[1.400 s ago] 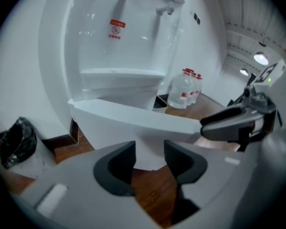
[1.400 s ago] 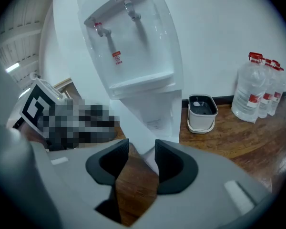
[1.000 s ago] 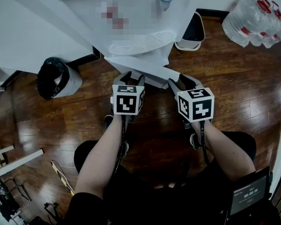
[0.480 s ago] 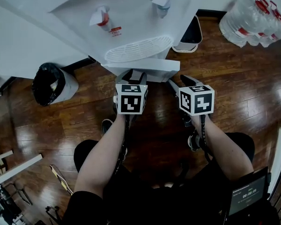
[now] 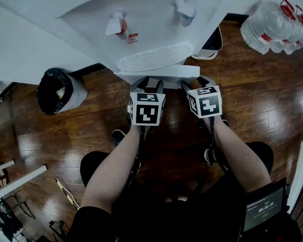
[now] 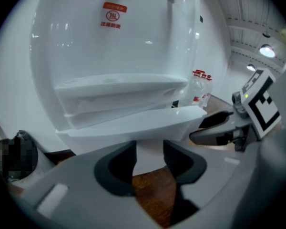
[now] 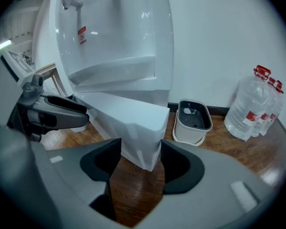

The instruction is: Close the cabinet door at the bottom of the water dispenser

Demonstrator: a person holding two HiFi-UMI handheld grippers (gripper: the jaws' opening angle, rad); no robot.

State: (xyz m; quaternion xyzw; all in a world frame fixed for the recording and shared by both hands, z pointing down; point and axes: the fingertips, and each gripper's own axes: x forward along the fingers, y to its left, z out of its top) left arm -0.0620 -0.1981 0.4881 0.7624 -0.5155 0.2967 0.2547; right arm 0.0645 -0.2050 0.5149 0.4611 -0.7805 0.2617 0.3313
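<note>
Bare floor (image 5: 272,102) either side of the cabinet door (image 5: 164,71); trash bin (image 5: 58,87), bottles (image 5: 270,26) well apart.

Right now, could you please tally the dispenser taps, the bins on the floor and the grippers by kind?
Taps: 2, the red tap and the pale tap
Bins: 2, the black-lined bin and the white bin
Grippers: 2, the left gripper and the right gripper
Total: 6
</note>
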